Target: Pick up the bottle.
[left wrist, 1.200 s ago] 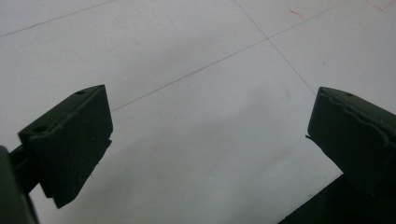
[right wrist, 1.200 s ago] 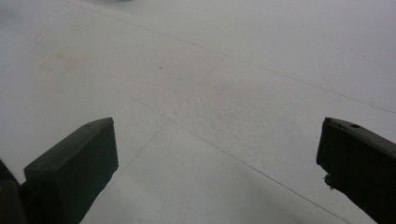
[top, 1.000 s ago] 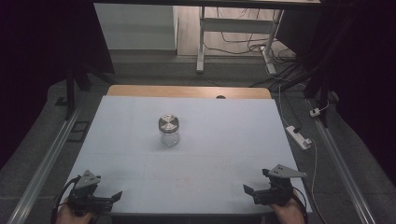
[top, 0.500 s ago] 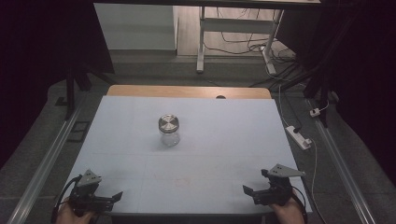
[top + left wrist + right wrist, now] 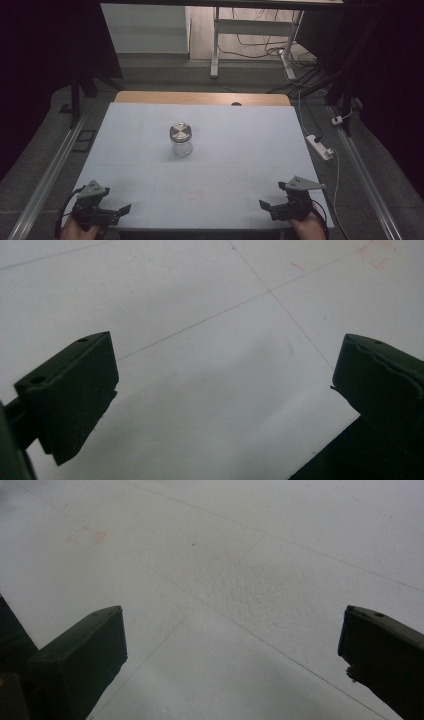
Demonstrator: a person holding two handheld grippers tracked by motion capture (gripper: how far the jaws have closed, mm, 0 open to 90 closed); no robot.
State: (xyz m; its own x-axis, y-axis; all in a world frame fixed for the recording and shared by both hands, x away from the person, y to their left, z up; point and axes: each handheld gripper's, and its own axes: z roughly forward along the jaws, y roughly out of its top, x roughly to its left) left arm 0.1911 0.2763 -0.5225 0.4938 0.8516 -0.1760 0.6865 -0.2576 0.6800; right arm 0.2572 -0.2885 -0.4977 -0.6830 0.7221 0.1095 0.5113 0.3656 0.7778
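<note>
A small clear glass jar (image 5: pixel 180 141) with a silver metal lid stands upright near the middle of the white table top (image 5: pixel 240 150). My left gripper (image 5: pixel 120 210) rests at the near left corner, far from the jar, jaws pointing right. In the left gripper view the left gripper (image 5: pixel 227 357) is open, with bare table between its jaws. My right gripper (image 5: pixel 267 208) sits at the near right corner, jaws pointing left. The right gripper view shows the right gripper (image 5: pixel 235 622) open as well, holding nothing. A hand holds each gripper at the table's front edge.
A faint red square mark (image 5: pixel 87 536) is drawn on the table between the grippers. A wooden strip (image 5: pixel 200 97) borders the far edge. A white power strip (image 5: pixel 320 146) lies on the floor at right. Metal rails run along both sides.
</note>
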